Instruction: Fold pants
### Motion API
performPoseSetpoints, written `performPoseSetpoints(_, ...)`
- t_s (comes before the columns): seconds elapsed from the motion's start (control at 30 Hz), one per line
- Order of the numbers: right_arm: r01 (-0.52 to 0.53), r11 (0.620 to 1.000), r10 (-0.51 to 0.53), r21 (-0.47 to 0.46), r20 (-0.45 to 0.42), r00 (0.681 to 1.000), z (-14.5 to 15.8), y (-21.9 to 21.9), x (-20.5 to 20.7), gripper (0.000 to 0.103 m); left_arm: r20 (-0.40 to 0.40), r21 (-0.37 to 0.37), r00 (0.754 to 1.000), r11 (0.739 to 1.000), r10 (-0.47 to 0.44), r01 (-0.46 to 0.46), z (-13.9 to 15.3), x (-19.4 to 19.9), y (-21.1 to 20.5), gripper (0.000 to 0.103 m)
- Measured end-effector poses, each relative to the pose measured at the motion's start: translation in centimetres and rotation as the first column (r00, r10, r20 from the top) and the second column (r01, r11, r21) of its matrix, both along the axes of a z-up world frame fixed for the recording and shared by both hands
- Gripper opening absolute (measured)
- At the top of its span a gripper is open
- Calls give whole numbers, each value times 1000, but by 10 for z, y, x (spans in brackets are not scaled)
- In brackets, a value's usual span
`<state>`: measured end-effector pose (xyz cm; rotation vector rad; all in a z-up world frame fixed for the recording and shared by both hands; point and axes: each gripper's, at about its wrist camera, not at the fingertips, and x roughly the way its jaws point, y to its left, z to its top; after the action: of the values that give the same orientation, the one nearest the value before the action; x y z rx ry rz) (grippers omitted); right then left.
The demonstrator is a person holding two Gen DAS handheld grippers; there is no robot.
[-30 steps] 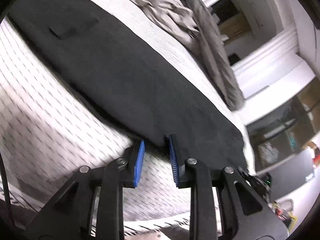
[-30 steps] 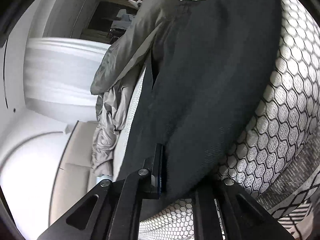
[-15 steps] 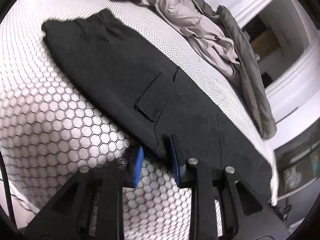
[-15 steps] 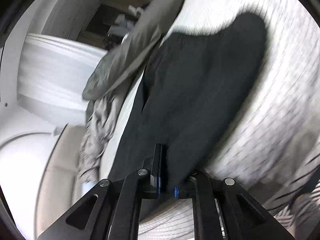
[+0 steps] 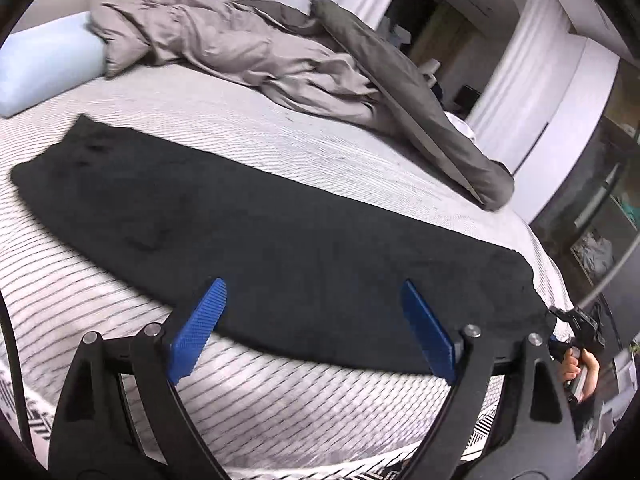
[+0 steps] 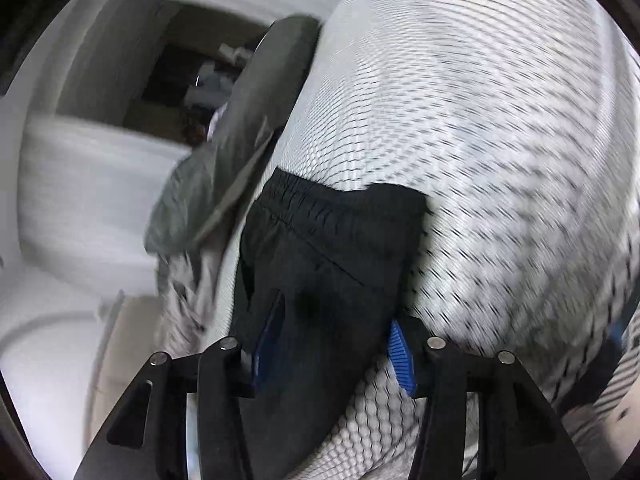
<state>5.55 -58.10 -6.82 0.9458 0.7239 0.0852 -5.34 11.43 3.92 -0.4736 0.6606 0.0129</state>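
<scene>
Matt black cloth pants (image 5: 280,240) on a woven, patterned mattress (image 5: 320,152) — crumpled grey sheeny duvet (image 5: 248,48); ribbed blue pads (image 5: 198,330) — black plastic.

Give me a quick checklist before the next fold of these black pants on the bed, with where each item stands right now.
1. Left gripper let go: ok, jaws just opened wide, nothing between the pads.
2. Right gripper let go: cannot tell, jaws just opened, but the black pants lie between the pads.
3. Pants flat on the mattress: ok in the left wrist view, one long strip.
4. Waistband even: ok, though blurred.
5. Grey duvet apart from the pants: ok.
</scene>
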Motion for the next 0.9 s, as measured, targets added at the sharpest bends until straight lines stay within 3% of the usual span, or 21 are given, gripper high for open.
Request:
performPoseSetpoints(0.13,-87,988,88,-129,6,996,7,10,15,59,-16,-15,995,995,-102,102,-4,47,-27,87)
performPoseSetpoints(0.27,-54,995,58,-79,45,997,-4,7,23,57,-63,-28,977,979,-203,201,-14,89,-60,87)
performPoseSetpoints(0.3,-24,998,29,-65,65,997,-5,5,23,51,-81,-19,973,976,-217,216,-16,103,-69,87)
performPoseSetpoints(0.33,-12,998,17,-57,88,996,-5,5,22,35,-88,-11,969,973,-230,230,-20,113,-76,87)
performPoseSetpoints(0.37,0,998,5,-57,100,995,-3,5,22,26,-87,-4,968,971,-237,238,-24,119,-81,87)
performPoseSetpoints(0.43,25,995,-13,-92,124,992,8,11,19,16,-96,-9,968,973,-232,232,-33,126,-86,87)
performPoseSetpoints(0.53,5,977,35,-213,183,983,46,41,23,13,-110,-48,965,971,-237,233,-42,123,-83,87)
performPoseSetpoints(0.63,-66,932,164,-358,251,954,89,97,22,13,-106,-38,966,971,-238,235,-40,122,-78,87)
performPoseSetpoints(0.7,-197,899,318,-392,272,908,108,152,29,13,-85,-28,969,973,-232,231,-38,122,-74,87)
performPoseSetpoints(0.77,-418,784,550,-460,201,811,115,234,45,16,-93,-42,971,976,-218,215,-41,118,-65,87)
performPoseSetpoints(0.8,-485,733,614,-476,157,774,112,258,49,20,-98,-57,972,976,-215,211,-42,113,-61,87)
performPoseSetpoints(0.83,-586,647,700,-489,76,710,103,292,54,39,-103,-72,972,976,-213,206,-43,109,-57,87)
performPoseSetpoints(0.87,-688,548,778,-476,-14,629,88,325,56,51,-109,-87,973,977,-205,196,-44,110,-54,87)
performPoseSetpoints(0.9,-743,482,815,-465,-73,574,77,344,57,52,-109,-94,974,977,-200,191,-44,110,-52,87)
